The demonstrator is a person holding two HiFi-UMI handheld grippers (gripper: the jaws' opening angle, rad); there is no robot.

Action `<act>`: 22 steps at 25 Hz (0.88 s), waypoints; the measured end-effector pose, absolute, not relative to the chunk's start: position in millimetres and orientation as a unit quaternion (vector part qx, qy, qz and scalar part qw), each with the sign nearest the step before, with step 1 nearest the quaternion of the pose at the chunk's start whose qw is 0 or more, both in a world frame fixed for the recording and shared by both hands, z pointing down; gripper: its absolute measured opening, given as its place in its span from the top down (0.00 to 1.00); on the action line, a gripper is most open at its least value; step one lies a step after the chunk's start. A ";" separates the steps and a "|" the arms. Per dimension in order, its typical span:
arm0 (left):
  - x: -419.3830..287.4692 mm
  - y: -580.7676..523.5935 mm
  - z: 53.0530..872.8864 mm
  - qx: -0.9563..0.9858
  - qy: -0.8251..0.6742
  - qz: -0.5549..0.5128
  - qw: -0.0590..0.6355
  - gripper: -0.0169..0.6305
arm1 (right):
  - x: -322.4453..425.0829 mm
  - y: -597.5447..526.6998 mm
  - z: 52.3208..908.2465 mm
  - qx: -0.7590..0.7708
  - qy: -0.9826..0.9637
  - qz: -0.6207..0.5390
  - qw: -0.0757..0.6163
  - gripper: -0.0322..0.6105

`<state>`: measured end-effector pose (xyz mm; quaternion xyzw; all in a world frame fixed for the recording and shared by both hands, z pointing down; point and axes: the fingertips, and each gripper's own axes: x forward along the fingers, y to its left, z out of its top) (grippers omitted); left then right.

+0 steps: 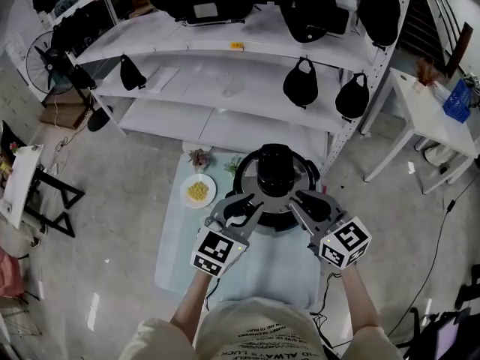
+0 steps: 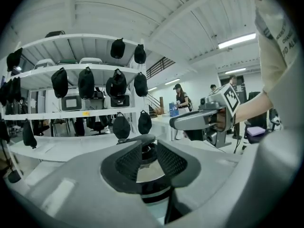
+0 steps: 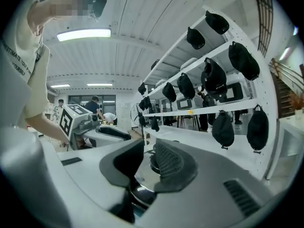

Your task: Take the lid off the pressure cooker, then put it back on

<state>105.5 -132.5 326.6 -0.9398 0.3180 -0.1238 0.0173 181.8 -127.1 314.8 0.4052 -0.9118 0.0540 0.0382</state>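
Head view first: the cooker (image 1: 268, 226) sits on the desk (image 1: 262, 268), with the lid (image 1: 275, 172) on top, black knob up. A plate (image 1: 198, 192) of yellow food lies just to its left. The left gripper (image 1: 244, 203) is in at the lid's near-left edge and the right gripper (image 1: 304, 199) at its near-right edge, one either side of the knob. Behind the desk stands a shelf (image 1: 225, 126) hung with black caps (image 1: 300, 83). Over to the left gripper view: the left gripper (image 2: 146, 151) has its jaws drawn in close, clamped on the lid (image 2: 149, 172), and shiny metal and a black band show in the narrow gap between the pads. Across the lid, the right gripper (image 2: 180, 121) comes in from the other side. Now the right gripper view, and it's the mirror of that: the right gripper (image 3: 149, 158) has its jaws pulled in tight on the lid (image 3: 145, 177), with steel gleaming between the pads. The left gripper (image 3: 118, 134) faces it from across the lid, and caps (image 3: 223, 127) hang along the shelf on the right.
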 end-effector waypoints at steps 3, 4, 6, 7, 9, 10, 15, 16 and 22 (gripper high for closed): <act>101.8 -122.9 323.7 -0.938 0.323 -0.123 0.023 0.85 | 181.2 -116.0 310.9 0.413 -0.909 0.046 0.032 0.87; 100.4 -119.5 322.7 -0.938 0.324 -0.123 0.024 0.87 | 181.2 -112.1 309.1 0.416 -0.908 0.043 0.029 0.88; 96.6 -112.8 320.2 -0.937 0.328 -0.120 0.024 0.89 | 180.9 -104.7 305.2 0.424 -0.905 0.038 0.025 0.90; 94.4 -109.9 319.0 -0.936 0.330 -0.117 0.022 0.89 | 180.5 -101.3 303.3 0.428 -0.903 0.034 0.023 0.91; 90.4 -105.5 317.2 -0.935 0.335 -0.112 0.021 0.91 | 179.0 -94.9 299.7 0.430 -0.902 0.020 0.020 0.94; 88.5 -103.5 316.3 -0.934 0.339 -0.110 0.022 0.91 | 178.4 -91.8 298.3 0.431 -0.902 0.015 0.017 0.94; 82.1 -89.9 311.4 -0.931 0.348 -0.107 0.035 0.93 | 180.8 -75.7 292.7 0.440 -0.898 0.014 0.002 0.94; 80.2 -87.2 311.2 -0.930 0.351 -0.107 0.035 0.93 | 182.0 -72.7 291.9 0.442 -0.897 0.015 -0.001 0.94; 70.8 -75.5 315.3 -0.926 0.362 -0.105 0.025 0.93 | 192.4 -60.6 291.4 0.461 -0.887 0.020 -0.018 0.94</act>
